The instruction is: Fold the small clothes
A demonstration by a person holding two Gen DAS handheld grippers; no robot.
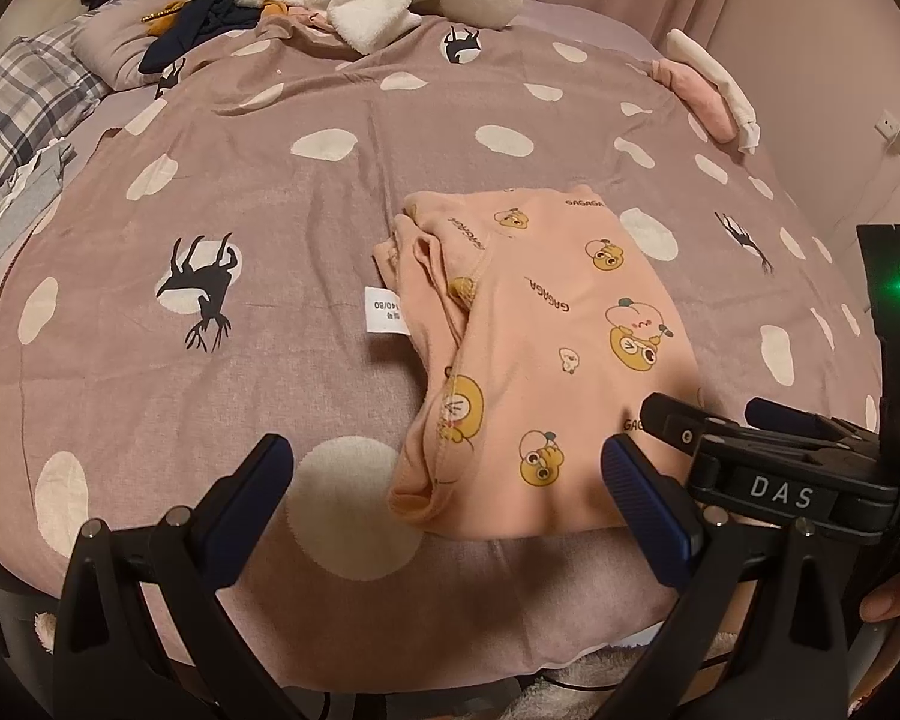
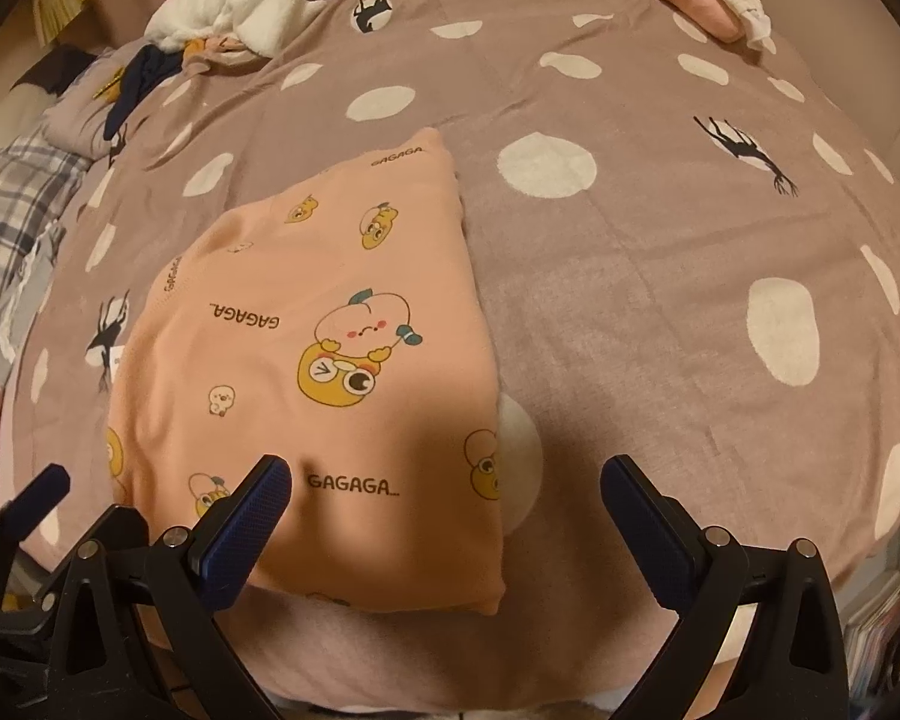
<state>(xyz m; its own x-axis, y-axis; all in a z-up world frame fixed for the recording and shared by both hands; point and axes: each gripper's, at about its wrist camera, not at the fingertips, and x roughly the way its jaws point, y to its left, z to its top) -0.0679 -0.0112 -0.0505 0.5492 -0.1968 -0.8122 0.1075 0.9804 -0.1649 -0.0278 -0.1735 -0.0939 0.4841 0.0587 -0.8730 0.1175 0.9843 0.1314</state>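
Peach garment (image 1: 546, 360) lies part-folded on the spotted bedspread (image 1: 270, 210); both grippers, left (image 1: 447, 468) and right (image 2: 447, 504), gape empty, so I'd pinch the near hem corners evenly before folding away.

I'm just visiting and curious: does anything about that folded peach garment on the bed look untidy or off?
Mostly neat, but its left edge is messy. On the peach garment, layers bunch and gape open there instead of lying flat, and a white size tag sticks out onto the bedspread. The right edge is straight.
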